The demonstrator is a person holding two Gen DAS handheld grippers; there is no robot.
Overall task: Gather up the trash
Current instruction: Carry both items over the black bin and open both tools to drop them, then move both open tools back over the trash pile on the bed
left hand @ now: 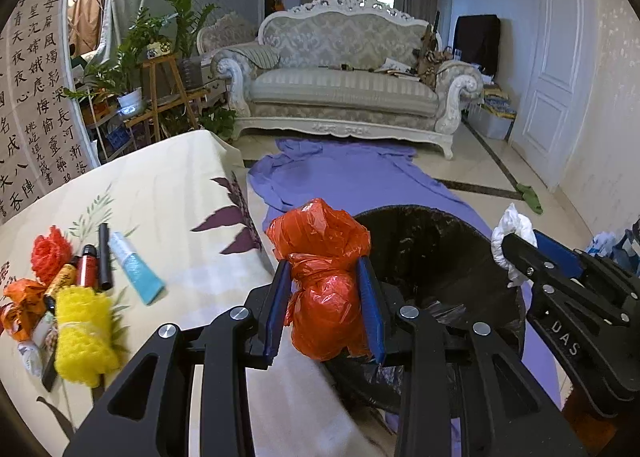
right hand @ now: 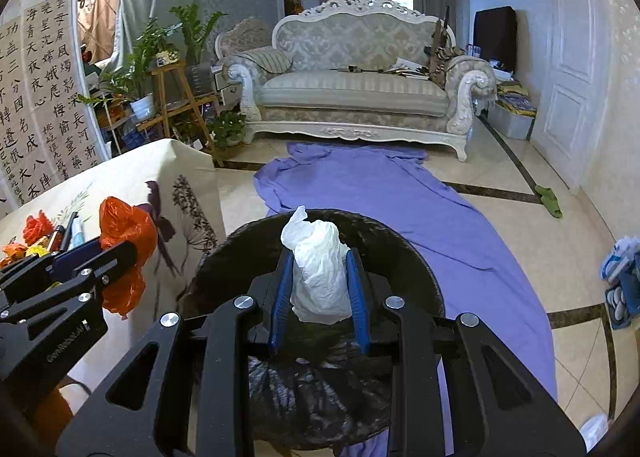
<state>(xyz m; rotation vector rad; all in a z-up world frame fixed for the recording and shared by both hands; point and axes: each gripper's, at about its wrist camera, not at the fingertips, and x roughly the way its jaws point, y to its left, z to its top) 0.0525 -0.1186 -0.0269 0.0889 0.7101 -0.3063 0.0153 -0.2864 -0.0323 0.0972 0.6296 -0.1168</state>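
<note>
Left gripper (left hand: 326, 297) clamps orange bag (left hand: 320, 281) at the bin (left hand: 420, 241) rim, by the table edge; right gripper (right hand: 320, 289) clamps white wad (right hand: 318, 277) over the opening. Release now: orange likely misses, lands on the purple cloth (left hand: 360, 177).

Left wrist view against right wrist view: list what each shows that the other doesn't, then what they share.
Only the left wrist view shows the yellow mesh bundle and the whole blue tube on the table.

Only the right wrist view shows the blue-and-white packages on the floor clearly.

Both show the left gripper clamping the orange plastic bag, the right gripper clamping the white crumpled paper, the black-lined trash bin and the purple cloth.
</note>
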